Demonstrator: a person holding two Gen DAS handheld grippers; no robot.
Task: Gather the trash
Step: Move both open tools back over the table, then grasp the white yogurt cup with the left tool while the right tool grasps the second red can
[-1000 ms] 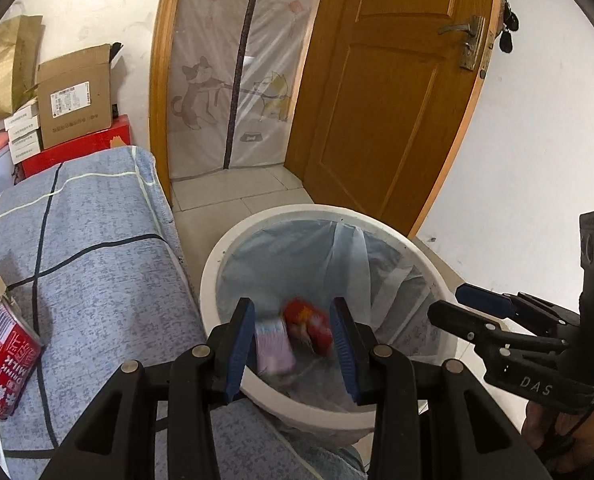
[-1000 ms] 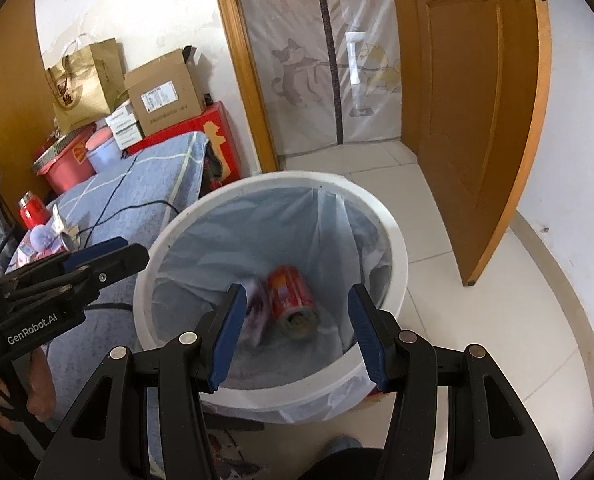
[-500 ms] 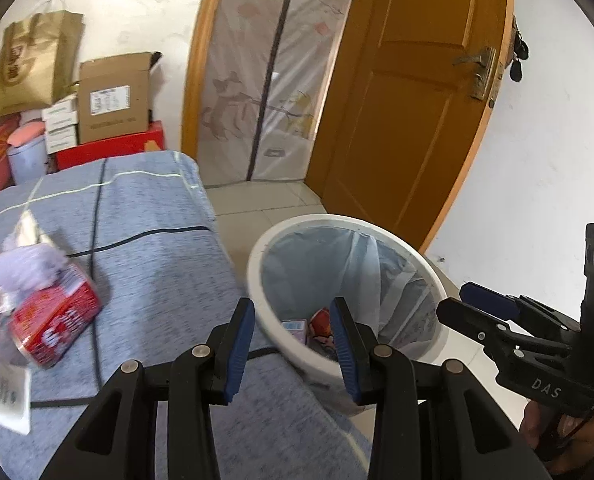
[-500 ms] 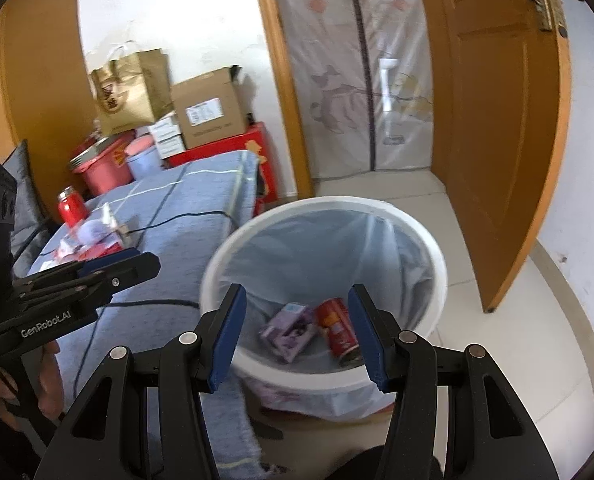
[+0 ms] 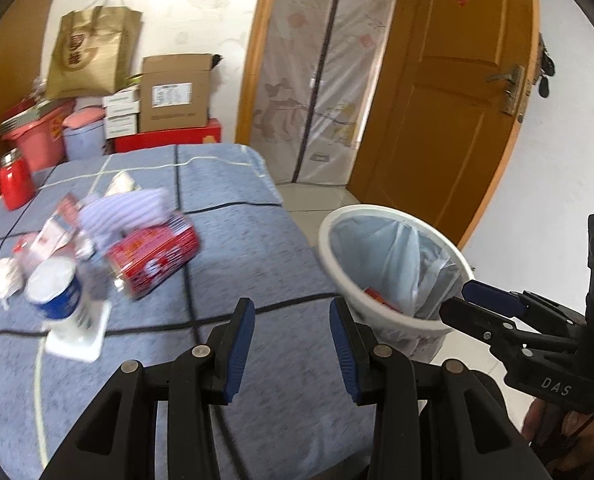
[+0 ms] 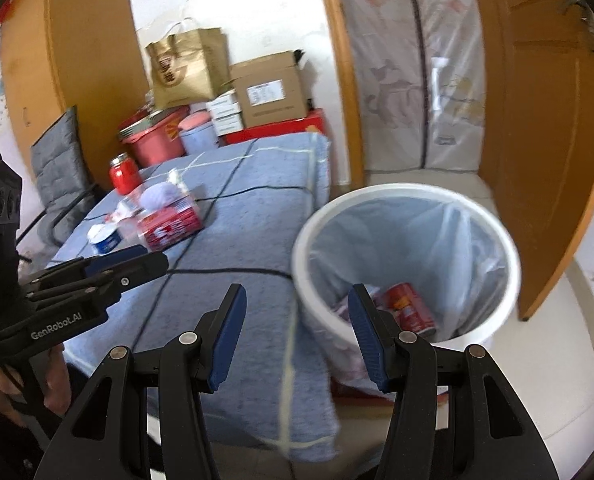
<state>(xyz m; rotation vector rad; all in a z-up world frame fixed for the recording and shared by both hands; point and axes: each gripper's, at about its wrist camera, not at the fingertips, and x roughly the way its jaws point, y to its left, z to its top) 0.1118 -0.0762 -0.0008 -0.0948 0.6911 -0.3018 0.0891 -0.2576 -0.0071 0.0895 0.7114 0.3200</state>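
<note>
A: Left gripper [image 5: 291,338] low in the left wrist frame, jaws spread wide, nothing between the blue pads [image 5: 241,354]. Hung above the blue checked tablecloth [image 5: 233,240].

B: Right gripper [image 6: 295,328] likewise wide and empty, bottom centre of its own frame, over the table edge beside the white trash bin [image 6: 497,256].

A: Bin [image 5: 337,264] seen right of centre from the left wrist, lined with a clear bag, standing on the floor just beside the table.

B: Inside, lower centre of the right wrist frame: a red can [image 6: 409,312] lying on its side, next to something pinkish, too blurred to name.

A: Remaining trash heaped at left of the left wrist frame: red tissue pack [image 5: 153,260], blue-and-white cup [image 5: 57,292], crumpled paper [image 5: 5,278]. Red jar [image 5: 15,178] upright, apart, toward upper left.

B: Wooden door [image 6: 545,120] at far right.
</note>
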